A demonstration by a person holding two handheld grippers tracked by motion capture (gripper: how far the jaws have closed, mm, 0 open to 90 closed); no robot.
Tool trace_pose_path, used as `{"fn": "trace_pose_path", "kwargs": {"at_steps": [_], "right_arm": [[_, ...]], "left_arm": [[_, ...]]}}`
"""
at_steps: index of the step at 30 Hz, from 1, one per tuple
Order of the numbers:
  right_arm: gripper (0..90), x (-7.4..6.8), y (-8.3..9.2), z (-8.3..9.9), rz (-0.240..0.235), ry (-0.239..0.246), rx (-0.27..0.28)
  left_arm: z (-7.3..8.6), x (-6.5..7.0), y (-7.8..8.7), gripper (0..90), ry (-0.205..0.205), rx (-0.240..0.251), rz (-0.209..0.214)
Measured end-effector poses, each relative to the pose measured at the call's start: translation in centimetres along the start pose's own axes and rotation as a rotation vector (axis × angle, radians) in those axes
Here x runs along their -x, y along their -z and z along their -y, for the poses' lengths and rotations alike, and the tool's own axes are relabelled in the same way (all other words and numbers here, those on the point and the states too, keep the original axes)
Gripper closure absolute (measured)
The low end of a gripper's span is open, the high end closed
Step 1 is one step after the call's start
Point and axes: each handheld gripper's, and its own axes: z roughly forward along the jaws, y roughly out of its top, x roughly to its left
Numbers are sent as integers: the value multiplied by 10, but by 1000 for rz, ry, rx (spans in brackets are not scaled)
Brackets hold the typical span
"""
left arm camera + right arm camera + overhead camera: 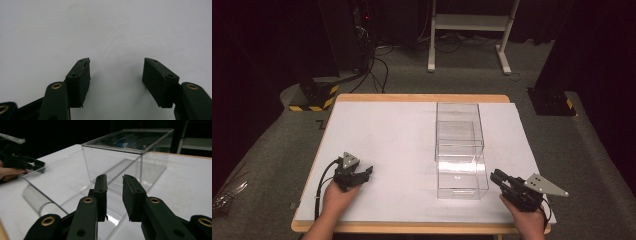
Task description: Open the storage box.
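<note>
A grey carpeted floor (412, 80) is being lit dimly, while the far wall is being left in near darkness. A wooden table (422, 98) is being covered by a white sheet (387, 135) that is catching most of the light. A white metal frame (472, 22) is being stood on the carpet beyond it. Black cables (379, 65) are being trailed across the floor, and black stand bases with yellow-and-black striped tape (314, 97) are being kept at both sides.

White-topped table (387, 130) on grey carpet, white stand legs (431, 60) and a black-and-yellow striped base (314, 97) behind.
</note>
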Motion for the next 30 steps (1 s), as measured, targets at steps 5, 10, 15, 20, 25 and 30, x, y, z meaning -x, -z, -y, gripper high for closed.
{"fn": "trace_pose_path", "kwargs": {"at_steps": [5, 10, 15, 20, 25, 30], "right_arm": [[683, 13, 1, 8, 100, -16, -9], [654, 24, -3, 16, 186, -25, -43], [613, 34, -10, 25, 305, -23, -120], [576, 39, -14, 30, 374, -32, -178], [558, 38, -20, 30, 393, -29, -228], [540, 40, -20, 30, 389, -47, -235]], "left_arm": [[0, 0, 0, 394, 1, 0, 1], [0, 0, 0, 394, 2, 0, 1], [0, 0, 0, 394, 2, 0, 1], [0, 0, 0, 394, 2, 0, 2], [0, 0, 0, 394, 0, 2, -1], [0, 0, 0, 394, 0, 2, -1]]}}
